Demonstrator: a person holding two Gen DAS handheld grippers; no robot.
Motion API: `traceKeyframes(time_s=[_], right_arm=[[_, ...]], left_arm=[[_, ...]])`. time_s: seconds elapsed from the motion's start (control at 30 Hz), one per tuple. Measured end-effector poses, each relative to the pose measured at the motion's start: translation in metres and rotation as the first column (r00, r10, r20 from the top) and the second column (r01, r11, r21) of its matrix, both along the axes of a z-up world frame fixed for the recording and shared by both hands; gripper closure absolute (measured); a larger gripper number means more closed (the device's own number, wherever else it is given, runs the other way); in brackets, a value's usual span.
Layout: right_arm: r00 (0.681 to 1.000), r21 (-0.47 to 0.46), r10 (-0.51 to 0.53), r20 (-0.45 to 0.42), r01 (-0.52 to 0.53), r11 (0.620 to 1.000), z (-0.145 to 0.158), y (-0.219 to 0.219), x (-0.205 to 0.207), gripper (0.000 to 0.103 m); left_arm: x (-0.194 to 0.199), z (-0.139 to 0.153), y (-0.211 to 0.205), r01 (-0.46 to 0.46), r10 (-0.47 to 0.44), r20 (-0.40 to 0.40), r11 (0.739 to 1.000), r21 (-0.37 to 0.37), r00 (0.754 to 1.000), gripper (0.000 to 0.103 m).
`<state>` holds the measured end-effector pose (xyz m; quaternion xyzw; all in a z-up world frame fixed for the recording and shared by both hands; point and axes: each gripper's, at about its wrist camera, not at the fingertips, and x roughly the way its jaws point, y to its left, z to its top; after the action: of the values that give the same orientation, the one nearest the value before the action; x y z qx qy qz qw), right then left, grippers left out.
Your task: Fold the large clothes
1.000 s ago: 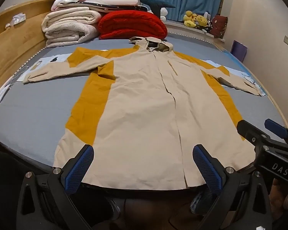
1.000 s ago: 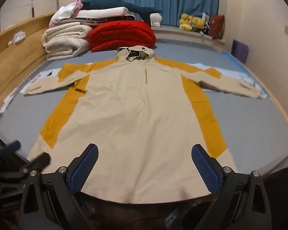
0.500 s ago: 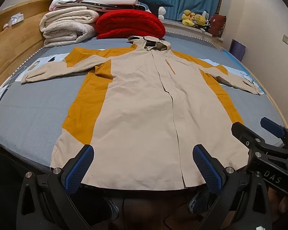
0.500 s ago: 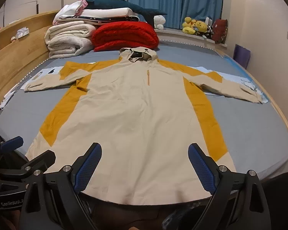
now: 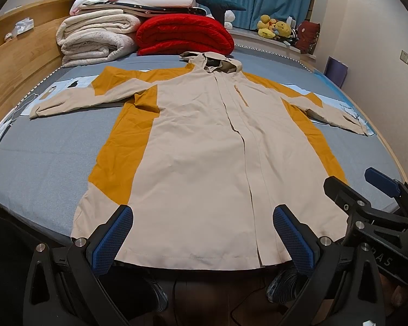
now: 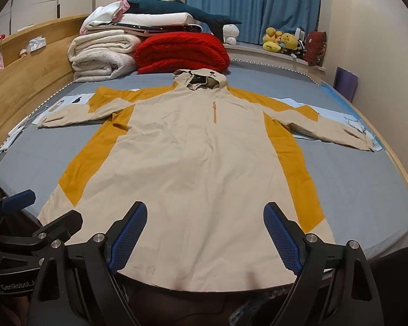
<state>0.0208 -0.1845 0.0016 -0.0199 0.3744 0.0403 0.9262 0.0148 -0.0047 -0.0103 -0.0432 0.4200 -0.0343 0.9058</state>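
A long beige hooded coat [image 5: 198, 146] with mustard side panels lies flat on the grey bed [image 5: 40, 163], front up, sleeves spread to both sides, hood at the far end. In the right wrist view the same coat [image 6: 198, 163] fills the middle. My left gripper [image 5: 204, 240] hangs open above the coat's near hem, nothing between its blue pads. My right gripper [image 6: 205, 237] also hovers over the hem with wide jaws that are closing slowly, holding nothing. Each gripper shows at the edge of the other's view: right gripper [image 5: 367, 190], left gripper [image 6: 38, 214].
Folded white blankets [image 5: 95, 38] and a red quilt [image 5: 182, 36] are stacked at the head of the bed. A wooden headboard [image 5: 13, 62] runs along the left. Plush toys [image 5: 274, 28] sit on the sill under blue curtains. A wall [image 5: 380, 54] borders the right side.
The right gripper's jaws have narrowed a little and it has risen and tilted, showing more of the room. The left gripper has stayed in place. The coat has not moved.
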Motion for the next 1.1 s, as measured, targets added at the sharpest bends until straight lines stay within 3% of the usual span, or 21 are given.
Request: traceKeyframes(time_s=[1.1], right_arm=[[1.000,0.001,0.001,-0.003,-0.001,1.000,-0.0019,0.0007,-0.0001,0.016]], left_arm=[[0.0001,-0.0013,-0.0021,0.000,0.000,-0.004,1.000,-0.002,1.000,0.001]])
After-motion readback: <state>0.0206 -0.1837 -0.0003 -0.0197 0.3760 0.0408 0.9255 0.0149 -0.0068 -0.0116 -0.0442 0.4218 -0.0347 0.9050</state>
